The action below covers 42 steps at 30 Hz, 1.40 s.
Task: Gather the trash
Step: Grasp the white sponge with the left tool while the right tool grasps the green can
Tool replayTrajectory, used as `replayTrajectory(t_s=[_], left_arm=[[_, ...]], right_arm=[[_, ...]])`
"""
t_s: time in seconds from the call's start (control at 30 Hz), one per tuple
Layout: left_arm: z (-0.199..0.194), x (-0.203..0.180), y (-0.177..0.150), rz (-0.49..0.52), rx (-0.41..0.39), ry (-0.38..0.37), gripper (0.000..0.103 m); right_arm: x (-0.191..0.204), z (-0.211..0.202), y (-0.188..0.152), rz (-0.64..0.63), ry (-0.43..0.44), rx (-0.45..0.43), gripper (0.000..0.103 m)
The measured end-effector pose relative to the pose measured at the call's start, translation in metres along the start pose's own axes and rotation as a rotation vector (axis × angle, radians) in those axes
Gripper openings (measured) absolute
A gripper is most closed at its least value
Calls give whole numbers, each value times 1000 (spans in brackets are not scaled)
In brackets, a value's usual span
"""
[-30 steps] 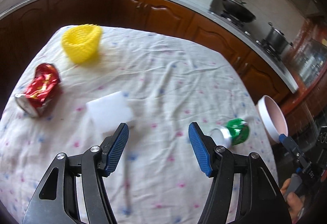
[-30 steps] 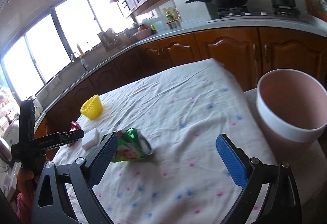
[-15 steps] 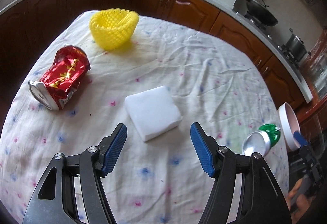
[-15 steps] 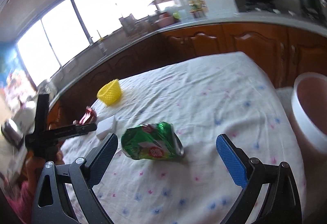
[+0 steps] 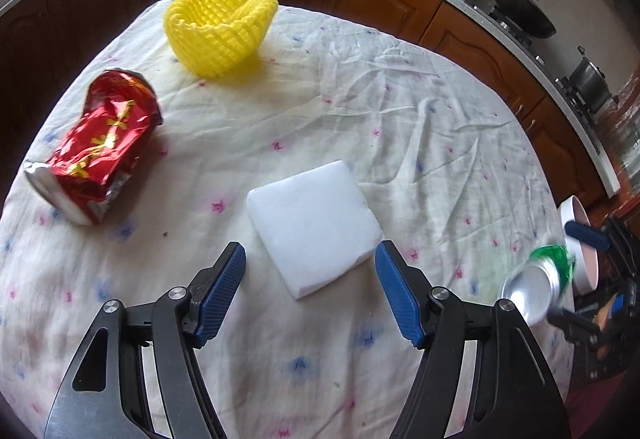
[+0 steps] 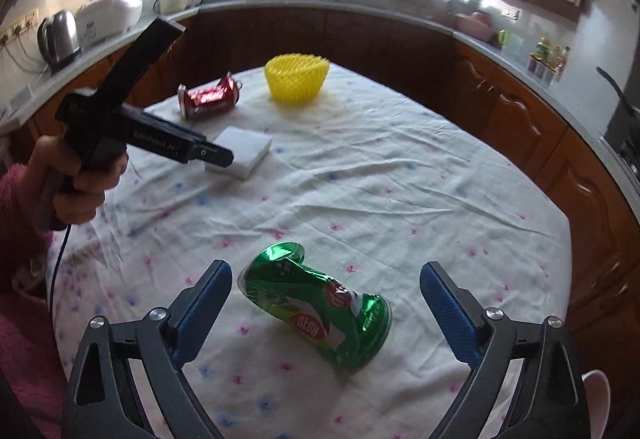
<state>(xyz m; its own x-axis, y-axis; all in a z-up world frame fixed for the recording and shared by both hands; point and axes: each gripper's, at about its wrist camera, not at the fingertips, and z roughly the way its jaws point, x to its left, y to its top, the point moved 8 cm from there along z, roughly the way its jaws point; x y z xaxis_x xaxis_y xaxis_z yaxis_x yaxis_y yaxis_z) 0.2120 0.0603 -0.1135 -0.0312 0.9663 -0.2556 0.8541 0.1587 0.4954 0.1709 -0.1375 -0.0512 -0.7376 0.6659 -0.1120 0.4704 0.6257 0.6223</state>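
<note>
My left gripper [image 5: 310, 295] is open just short of a white foam block [image 5: 314, 229] that lies between its fingertips on the tablecloth. A crushed red can [image 5: 96, 147] lies to the left and a yellow foam net [image 5: 220, 29] beyond it. My right gripper [image 6: 324, 313] is open around a crushed green can [image 6: 320, 307] lying on its side. The green can [image 5: 540, 285] also shows at the right edge in the left wrist view, with the pink bin [image 5: 580, 239] behind it. The left gripper [image 6: 216, 157] shows over the white block [image 6: 240, 151] in the right wrist view.
The table carries a white flowered cloth [image 6: 380, 179]. Brown kitchen cabinets [image 6: 520, 111] and a counter curve around it. A wok and pot stand on the stove [image 5: 520, 15] at the right. The pink bin stands off the table's right edge.
My left gripper has come closer to the white block, which now lies between its tips. My right gripper has swung left and down over the green can, now between its fingers.
</note>
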Motion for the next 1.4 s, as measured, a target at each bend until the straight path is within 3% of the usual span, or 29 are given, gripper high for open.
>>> replayTrajectory(t_s=[0.03,0.1,0.17,0.27,0.33,0.37,0.4,0.57,0.73,0.87,0.97,1.17,1.3,1.4], left_arm=[[3,-2,1,5,5,-2,69],[6,-5,4,16,2,8,69],[9,-11,6,25,4,-9,69],[16,-24,8,68,0,5,66],[18,-32,9,100,0,7,51],[19,-38,9,116,3,-2,34],[21,-43,9,125,13,-19,23],[20,-60,10,163,7,-45,23],[9,-63,9,189,-11,-51,23],[8,-58,6,184,11,-78,26],[7,-50,5,169,12,-74,30],[5,-32,9,99,7,-83,51],[1,-28,12,77,-4,-84,69],[0,-24,14,55,-6,-78,70]], right_arm=[[3,4,0,-13,6,12,75],[2,7,-2,-12,-4,17,43],[-7,2,1,9,-69,-10,19],[-20,-9,-1,121,-25,-47,10],[-24,-15,-7,158,-36,-48,9],[-25,-16,-8,168,-41,-44,9],[-24,-18,-10,181,-43,-45,9],[-17,-27,-13,244,24,-65,8],[-14,-21,-11,258,44,-47,15],[-15,-17,-5,261,44,-36,18],[-10,-6,-5,278,112,8,34],[-1,5,-13,279,98,34,24],[-4,0,-20,342,143,30,26],[-10,-4,-24,372,126,23,27]])
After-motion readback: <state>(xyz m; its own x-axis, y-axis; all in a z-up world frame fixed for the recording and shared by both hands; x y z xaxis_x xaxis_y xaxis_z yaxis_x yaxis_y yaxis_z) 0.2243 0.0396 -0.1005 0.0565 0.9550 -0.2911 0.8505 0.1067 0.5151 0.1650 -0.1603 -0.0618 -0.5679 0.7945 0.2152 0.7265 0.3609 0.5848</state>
